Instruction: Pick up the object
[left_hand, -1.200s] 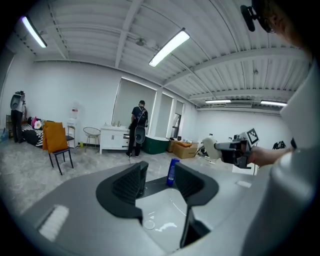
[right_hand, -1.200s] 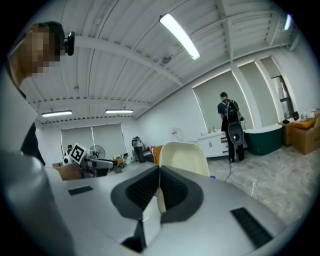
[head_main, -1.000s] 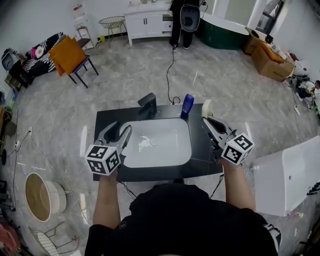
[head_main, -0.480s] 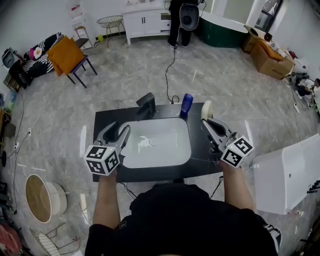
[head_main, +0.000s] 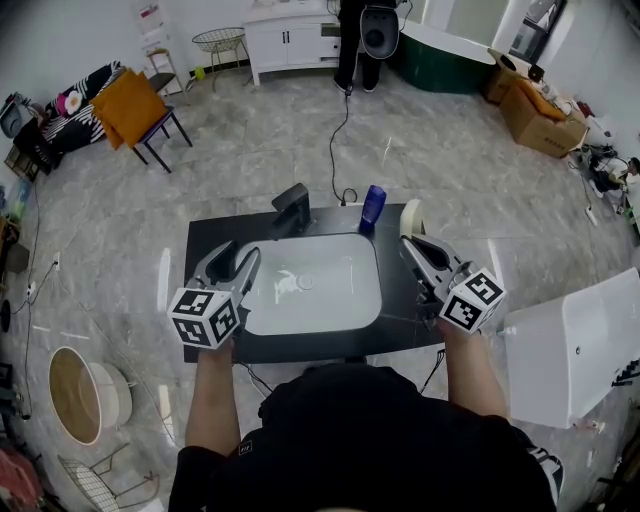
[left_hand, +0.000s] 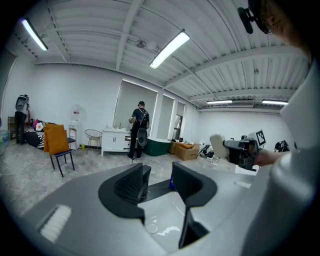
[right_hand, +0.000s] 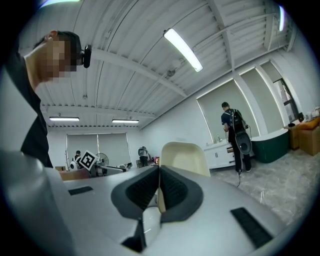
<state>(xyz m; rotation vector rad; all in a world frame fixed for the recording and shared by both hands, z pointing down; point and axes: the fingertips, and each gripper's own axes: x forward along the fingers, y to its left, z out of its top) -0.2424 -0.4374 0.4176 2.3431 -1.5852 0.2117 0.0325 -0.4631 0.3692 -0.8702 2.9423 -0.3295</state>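
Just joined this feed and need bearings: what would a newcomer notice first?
A white rectangular sink basin set in a black countertop fills the middle of the head view, with a black faucet and a blue translucent cup at its far edge. The left gripper hangs over the basin's left rim, fingers apart and empty; the right gripper, fingers together, points at a cream rounded object on the far right corner.

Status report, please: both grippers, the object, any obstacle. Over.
Left gripper open, empty, over the sink's left rim. Right gripper shut, pointing at the cream object close ahead. Nothing in between.
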